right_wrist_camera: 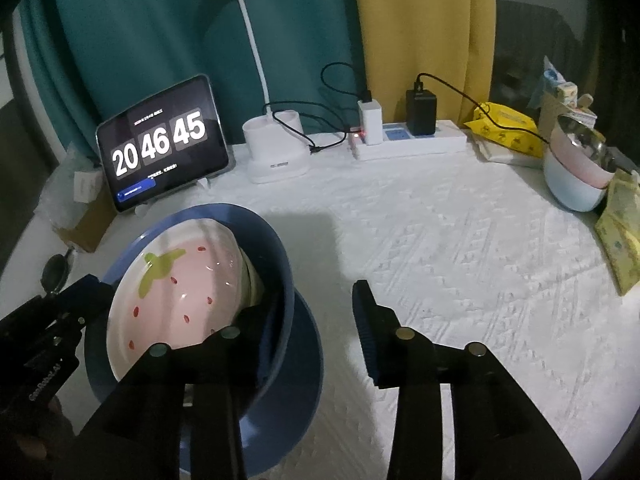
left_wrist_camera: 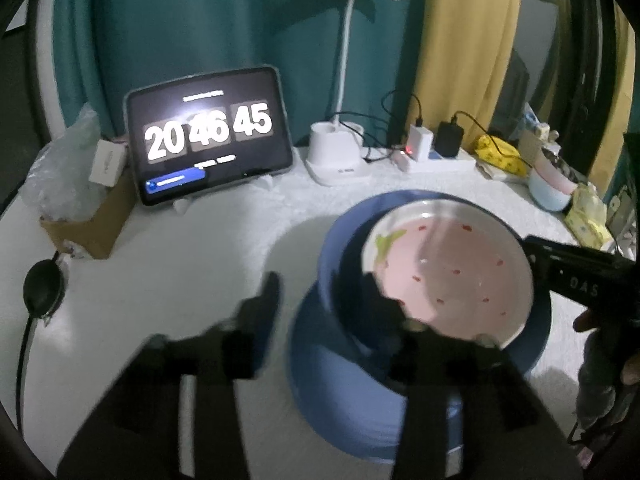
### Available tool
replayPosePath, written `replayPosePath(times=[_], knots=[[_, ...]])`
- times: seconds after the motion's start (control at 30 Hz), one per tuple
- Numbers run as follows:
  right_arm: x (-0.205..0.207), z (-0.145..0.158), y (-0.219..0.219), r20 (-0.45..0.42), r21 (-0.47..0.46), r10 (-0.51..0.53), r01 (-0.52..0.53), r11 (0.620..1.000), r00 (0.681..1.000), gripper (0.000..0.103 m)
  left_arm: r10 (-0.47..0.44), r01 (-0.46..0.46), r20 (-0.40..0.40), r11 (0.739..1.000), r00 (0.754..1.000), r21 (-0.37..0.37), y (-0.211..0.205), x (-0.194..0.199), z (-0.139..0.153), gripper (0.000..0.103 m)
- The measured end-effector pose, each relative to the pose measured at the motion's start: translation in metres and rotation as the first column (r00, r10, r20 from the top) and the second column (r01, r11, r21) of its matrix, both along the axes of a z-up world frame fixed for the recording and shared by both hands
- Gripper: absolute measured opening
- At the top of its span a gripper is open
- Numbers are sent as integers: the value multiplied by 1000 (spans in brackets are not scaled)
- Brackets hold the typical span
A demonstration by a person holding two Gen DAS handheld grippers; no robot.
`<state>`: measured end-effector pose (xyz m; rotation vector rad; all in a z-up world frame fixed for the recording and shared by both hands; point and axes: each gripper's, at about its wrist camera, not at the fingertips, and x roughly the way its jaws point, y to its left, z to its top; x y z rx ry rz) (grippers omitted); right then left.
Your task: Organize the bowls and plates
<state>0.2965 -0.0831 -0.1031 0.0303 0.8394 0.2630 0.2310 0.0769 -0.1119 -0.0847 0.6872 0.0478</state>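
Low and left of centre in the right wrist view, a glossy pink strawberry bowl [right_wrist_camera: 176, 292] with a white rim, red seeds and a green leaf lies tilted inside a deeper matte blue bowl [right_wrist_camera: 276, 256], which stands on a wide blue plate [right_wrist_camera: 308, 364]. The right gripper [right_wrist_camera: 304, 320] has its fingers spread, one inside the blue bowl against its wall and the other free over the quilted white tablecloth [right_wrist_camera: 460, 248]; whether the inner pad touches is unclear. In the left wrist view, the left gripper [left_wrist_camera: 328, 304] is blurred, fingers apart, one over bare cloth, one dark against the blue bowl [left_wrist_camera: 336, 264]. Upper left, a tablet [right_wrist_camera: 160, 148] shows a clock beside a white desk lamp [right_wrist_camera: 272, 148].
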Motion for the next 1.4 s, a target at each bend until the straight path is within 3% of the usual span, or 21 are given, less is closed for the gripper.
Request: replayPosePath(times=[0.17, 0.93, 1.03, 1.4], knots=[[-10, 10, -5, 28, 8, -5, 4, 1000, 1000, 52, -13, 13, 5, 1000, 1000, -3, -4, -8, 2, 55], [-57, 22, -21, 64, -5, -21, 22, 1000, 998, 54, -52, 53, 75, 999, 996, -3, -27, -61, 18, 56], [-66, 24, -23, 71, -7, -21, 21, 1000, 997, 54, -57, 57, 90, 998, 994, -7, -30, -67, 20, 93], [-92, 33, -37, 108, -15, -28, 30, 999, 994, 55, -49, 49, 118, 999, 992, 1, -46, -88, 28, 93]])
